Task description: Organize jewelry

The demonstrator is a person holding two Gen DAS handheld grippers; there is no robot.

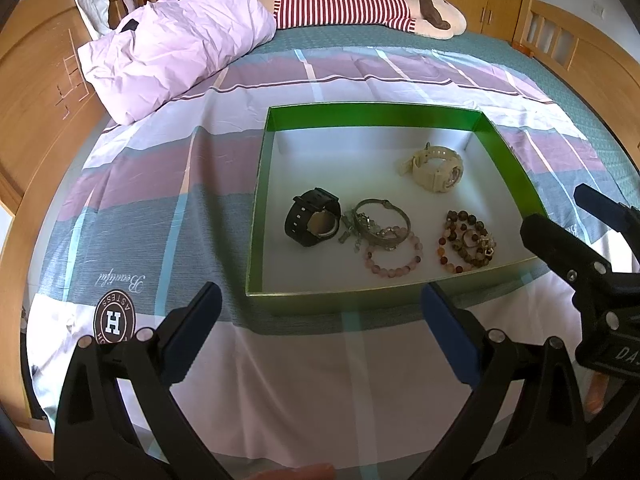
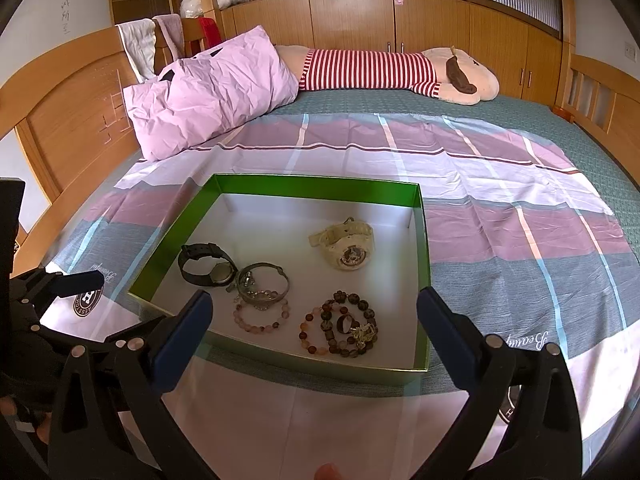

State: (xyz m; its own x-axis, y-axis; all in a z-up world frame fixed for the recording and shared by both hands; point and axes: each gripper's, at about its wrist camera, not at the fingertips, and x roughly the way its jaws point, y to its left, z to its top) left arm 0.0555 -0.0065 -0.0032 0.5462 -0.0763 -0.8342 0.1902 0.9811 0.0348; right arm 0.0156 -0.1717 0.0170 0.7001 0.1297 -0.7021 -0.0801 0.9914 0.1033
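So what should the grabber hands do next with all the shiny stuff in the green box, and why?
Probably the right gripper should dip into the green box toward the brown bead bracelets. Both grippers are open and empty, and that tangled pile lies nearest its fingers. The left gripper hangs outside the box's near wall, closer to the black watch.

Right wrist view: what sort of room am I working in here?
Most likely a bedroom. The green box of jewelry sits on a bed with a striped sheet, a pink pillow lies by the wooden headboard, and wooden wardrobe doors line the far wall.
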